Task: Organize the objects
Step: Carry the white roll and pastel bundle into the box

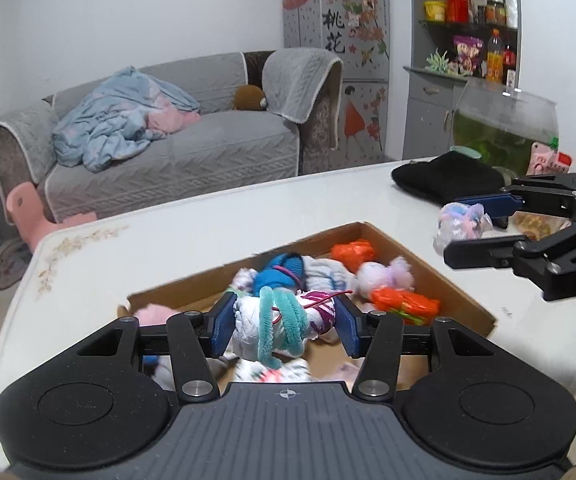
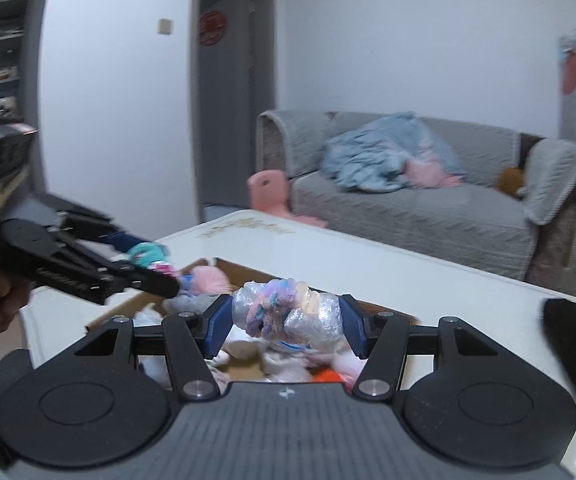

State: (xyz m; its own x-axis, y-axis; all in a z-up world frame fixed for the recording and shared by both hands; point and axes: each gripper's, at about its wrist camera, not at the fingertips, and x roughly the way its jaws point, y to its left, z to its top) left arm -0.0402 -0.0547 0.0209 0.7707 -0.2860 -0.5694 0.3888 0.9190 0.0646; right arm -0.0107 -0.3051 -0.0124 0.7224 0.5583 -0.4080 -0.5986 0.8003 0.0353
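Note:
My left gripper [image 1: 286, 322] is shut on a white plastic-wrapped bundle [image 1: 248, 328] tied with teal fuzzy cord, held above the cardboard box [image 1: 440, 276]. The box holds several small bundles: a blue one [image 1: 282, 272], an orange one [image 1: 354, 251], a pale pink fluffy one [image 1: 384, 274], and another orange one [image 1: 404, 302]. My right gripper [image 2: 286, 322] is shut on a clear-wrapped pastel yarn bundle [image 2: 288, 312], also lifted over the box [image 2: 232, 266]. In the left wrist view the right gripper [image 1: 472, 226] shows at the right with its bundle [image 1: 462, 226]. The left gripper [image 2: 148, 268] appears at the left of the right wrist view.
The box sits on a white table [image 1: 216, 216]. A black cloth [image 1: 448, 178] and a glass fishbowl [image 1: 504, 124] stand at the table's far right. Behind are a grey sofa [image 1: 176, 140] with a blue blanket, a pink stool [image 1: 28, 208], a decorated fridge [image 1: 336, 28] and shelves [image 1: 472, 20].

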